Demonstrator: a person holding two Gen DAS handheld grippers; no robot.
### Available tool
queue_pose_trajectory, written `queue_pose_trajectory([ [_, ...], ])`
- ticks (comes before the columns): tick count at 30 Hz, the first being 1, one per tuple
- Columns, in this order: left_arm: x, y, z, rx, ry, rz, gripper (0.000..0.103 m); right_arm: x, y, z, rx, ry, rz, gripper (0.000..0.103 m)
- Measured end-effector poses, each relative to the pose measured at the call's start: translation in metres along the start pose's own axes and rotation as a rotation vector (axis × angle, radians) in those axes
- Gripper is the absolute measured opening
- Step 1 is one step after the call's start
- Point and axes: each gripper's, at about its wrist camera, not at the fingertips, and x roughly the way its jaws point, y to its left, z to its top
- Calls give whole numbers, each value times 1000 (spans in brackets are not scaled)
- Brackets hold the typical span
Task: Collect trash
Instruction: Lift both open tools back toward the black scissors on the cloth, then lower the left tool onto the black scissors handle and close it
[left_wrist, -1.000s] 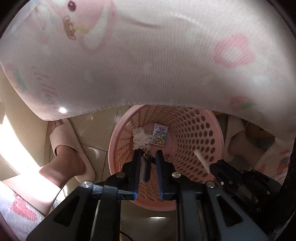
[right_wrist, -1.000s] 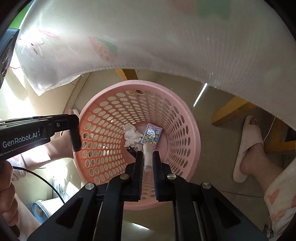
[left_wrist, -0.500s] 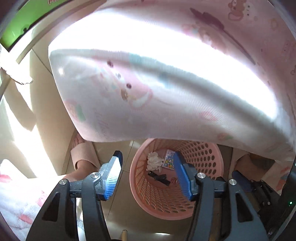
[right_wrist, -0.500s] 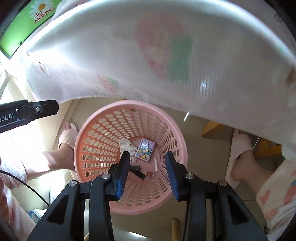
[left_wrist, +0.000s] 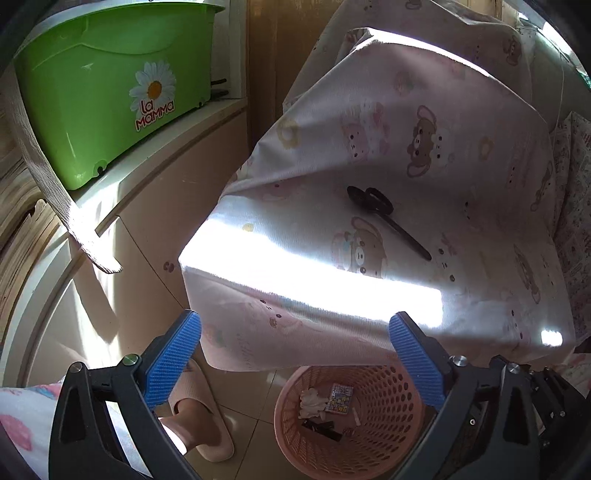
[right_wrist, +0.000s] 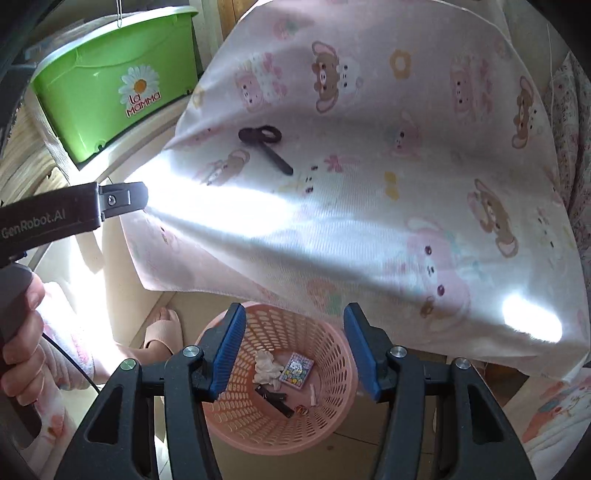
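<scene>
Both grippers have lifted up from the basket since a second ago and dropped their loads. Left gripper (left_wrist: 295, 354) spread wide, empty; right gripper (right_wrist: 293, 349) open, empty. Below them the pink basket (right_wrist: 332, 343) on the floor holds a crumpled tissue (right_wrist: 266, 366), a colourful packet (right_wrist: 296, 370) and a black scrap (right_wrist: 276, 400). Black scissors (left_wrist: 384, 218) lie on the cartoon-print tablecloth (left_wrist: 424, 155) above. Green tub (left_wrist: 99, 85) far left.
</scene>
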Motion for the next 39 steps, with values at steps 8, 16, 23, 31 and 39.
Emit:
queue_pose_trajectory([
  [8, -27, 2, 37, 22, -94, -3, 101, -33, -7, 46, -4, -146, 24, 77],
  [16, -55, 5, 110, 43, -195, 75, 102, -50, -26, 112, -34, -272, -22, 82],
  [23, -46, -13, 135, 101, -243, 0, 102, -34, -43, 132, -48, -260, -3, 83],
  [31, 5, -27, 119, 161, -100, -51, 84, -4, -57, 134, -44, -230, -50, 83],
  [39, 39, -35, 107, 173, -20, -43, 77, 16, -62, 136, -43, -169, 25, 83],
])
